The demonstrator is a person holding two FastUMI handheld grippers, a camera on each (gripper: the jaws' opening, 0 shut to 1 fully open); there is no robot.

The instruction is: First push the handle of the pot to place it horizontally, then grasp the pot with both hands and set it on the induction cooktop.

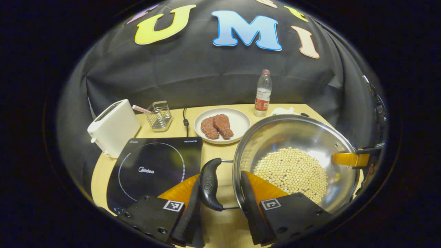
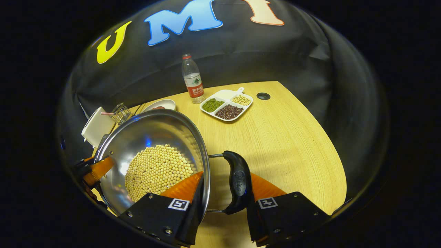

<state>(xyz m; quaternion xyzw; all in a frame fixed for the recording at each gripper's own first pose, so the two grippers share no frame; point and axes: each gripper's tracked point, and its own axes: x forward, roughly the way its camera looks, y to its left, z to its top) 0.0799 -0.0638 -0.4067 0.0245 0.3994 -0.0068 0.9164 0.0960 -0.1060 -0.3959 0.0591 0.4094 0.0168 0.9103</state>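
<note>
Induction cooktop at left, bare. Left gripper straddles the pot's black handle; whether its fingers press, cannot tell. Pot holds soybeans, beside the cooktop. Right gripper likewise straddles the opposite handle; grip unclear.
</note>
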